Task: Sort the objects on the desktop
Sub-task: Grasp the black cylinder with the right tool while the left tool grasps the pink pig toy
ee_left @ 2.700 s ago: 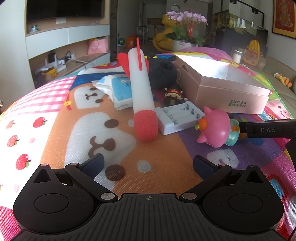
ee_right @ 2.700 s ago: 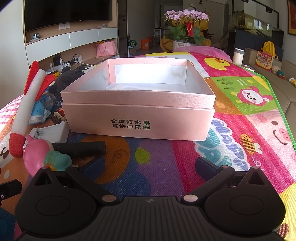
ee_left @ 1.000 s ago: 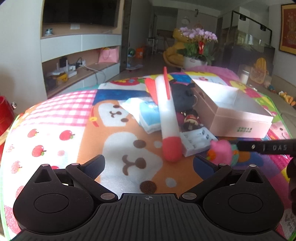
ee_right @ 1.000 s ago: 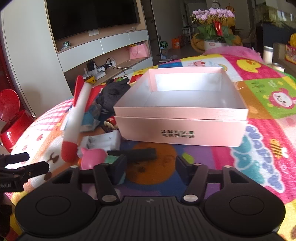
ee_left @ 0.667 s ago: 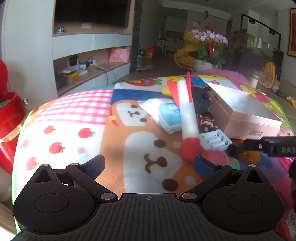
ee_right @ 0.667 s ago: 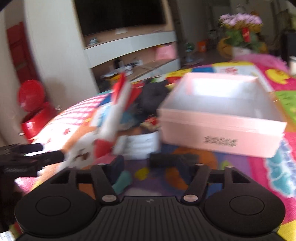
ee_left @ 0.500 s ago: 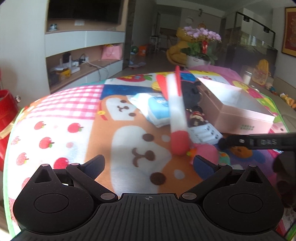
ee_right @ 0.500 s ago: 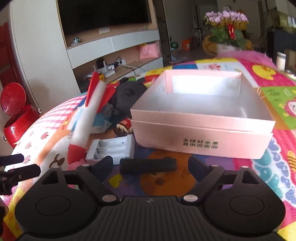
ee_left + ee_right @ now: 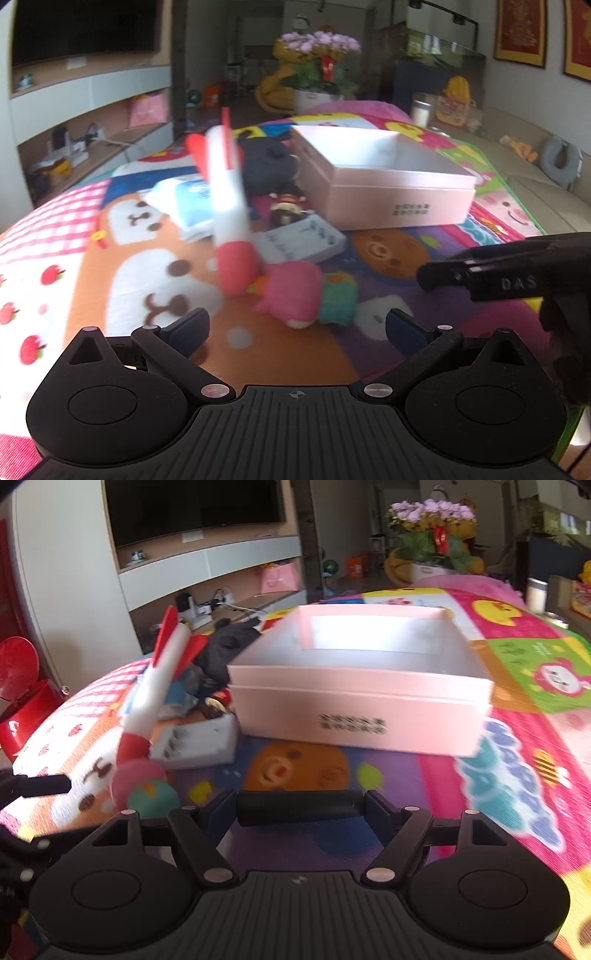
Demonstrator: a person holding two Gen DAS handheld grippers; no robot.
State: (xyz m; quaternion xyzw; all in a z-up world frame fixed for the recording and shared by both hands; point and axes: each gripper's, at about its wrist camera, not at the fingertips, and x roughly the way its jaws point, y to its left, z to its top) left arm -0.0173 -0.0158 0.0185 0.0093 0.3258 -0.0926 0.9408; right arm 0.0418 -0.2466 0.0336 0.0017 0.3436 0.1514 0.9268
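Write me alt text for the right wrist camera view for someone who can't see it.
The right gripper holds a black cylinder crosswise between its fingers, above a colourful cartoon play mat. Just beyond sits an open, empty pink cardboard box; to its left lie a white and red foam rocket and a white battery holder.
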